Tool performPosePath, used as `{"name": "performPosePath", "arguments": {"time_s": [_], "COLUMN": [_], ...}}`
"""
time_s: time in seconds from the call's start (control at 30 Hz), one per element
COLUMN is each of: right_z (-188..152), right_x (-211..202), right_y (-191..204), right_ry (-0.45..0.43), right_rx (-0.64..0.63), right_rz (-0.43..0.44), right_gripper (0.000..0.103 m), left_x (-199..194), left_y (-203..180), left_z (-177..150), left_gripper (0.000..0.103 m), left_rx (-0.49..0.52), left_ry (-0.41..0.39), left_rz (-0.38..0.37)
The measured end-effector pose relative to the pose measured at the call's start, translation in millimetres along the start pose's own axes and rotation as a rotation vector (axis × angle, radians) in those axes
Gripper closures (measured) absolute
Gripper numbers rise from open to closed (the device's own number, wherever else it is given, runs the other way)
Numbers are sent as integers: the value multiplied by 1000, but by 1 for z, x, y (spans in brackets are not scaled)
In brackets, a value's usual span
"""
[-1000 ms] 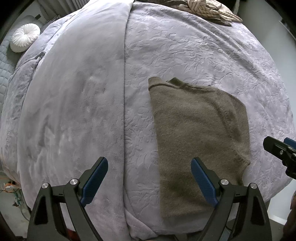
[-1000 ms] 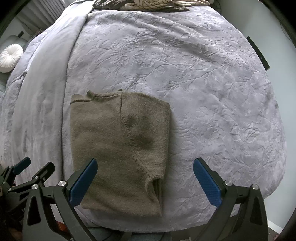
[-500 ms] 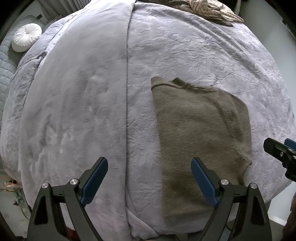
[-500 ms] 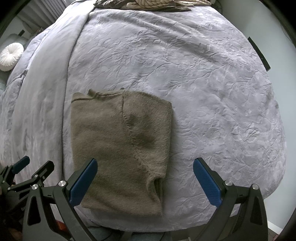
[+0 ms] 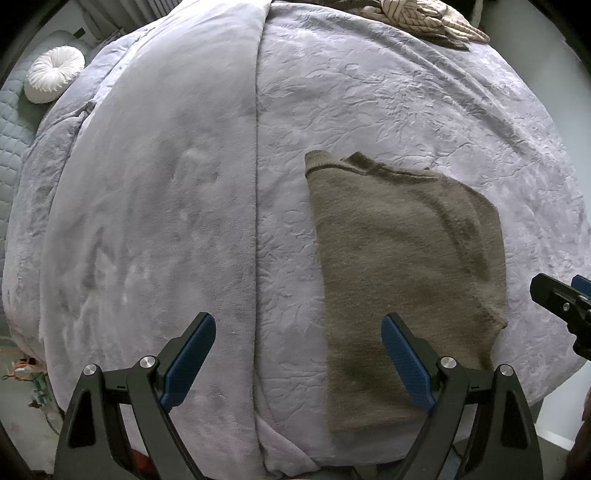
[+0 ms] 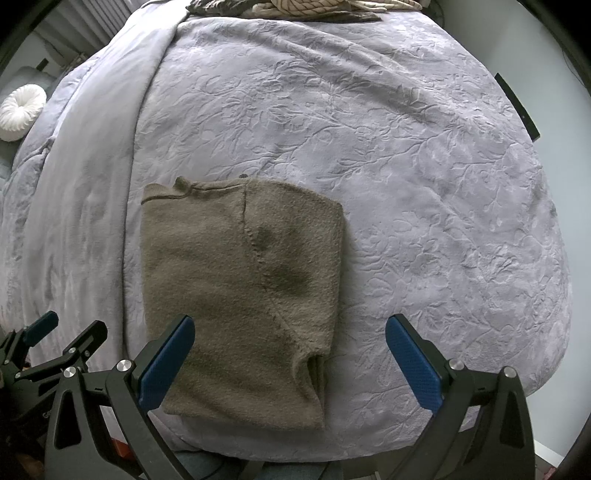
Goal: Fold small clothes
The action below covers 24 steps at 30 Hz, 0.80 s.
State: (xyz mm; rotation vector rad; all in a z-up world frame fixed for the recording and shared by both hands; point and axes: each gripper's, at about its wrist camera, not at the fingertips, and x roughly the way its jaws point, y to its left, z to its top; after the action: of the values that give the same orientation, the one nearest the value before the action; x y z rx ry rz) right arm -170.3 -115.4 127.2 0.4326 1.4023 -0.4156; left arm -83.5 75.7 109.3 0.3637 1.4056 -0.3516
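My left gripper hangs above the bed with its jaws spread wide and nothing between them; under it I see the seam where the plain lilac blanket meets the embossed grey bedspread, and its right finger sits over the lower left part of the garment without pressing on it. My right gripper is just as wide and just as empty, its left finger over the near edge of the garment and its right finger over bare bedspread. Both point down at the bed, side by side.

The olive knit sweater lies flat on the bedspread near the foot edge of the bed, between my 2 grippers. It already forms a tidy upright rectangle: the neckline shows at the far edge, a sleeve seam runs diagonally across the top layer, and a cuff or folded layer peeks out at the near right corner. I judge the side folds done, sleeves tucked in. What seems left for this piece is 1 more fold, bringing the near hem toward the collar, unless this shape is meant as final. At the far end of the bed sits a heap of striped beige clothes, apparently unfolded, so more work likely waits. A white round cushion lies far left.
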Motion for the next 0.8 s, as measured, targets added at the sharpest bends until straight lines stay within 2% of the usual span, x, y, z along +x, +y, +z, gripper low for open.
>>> {"name": "performPosePath", "arguments": {"time_s": [0.8], "right_z": [4], "right_x": [4], "right_y": [0], "right_ry": [11], "right_rx": [-17], "right_rz": [-1], "right_gripper": [0], "left_x": [6], "left_y": [5], "left_z": [2], "left_gripper": [11], "left_rx": [-12], "left_ry": [9], "left_rz": [24]}}
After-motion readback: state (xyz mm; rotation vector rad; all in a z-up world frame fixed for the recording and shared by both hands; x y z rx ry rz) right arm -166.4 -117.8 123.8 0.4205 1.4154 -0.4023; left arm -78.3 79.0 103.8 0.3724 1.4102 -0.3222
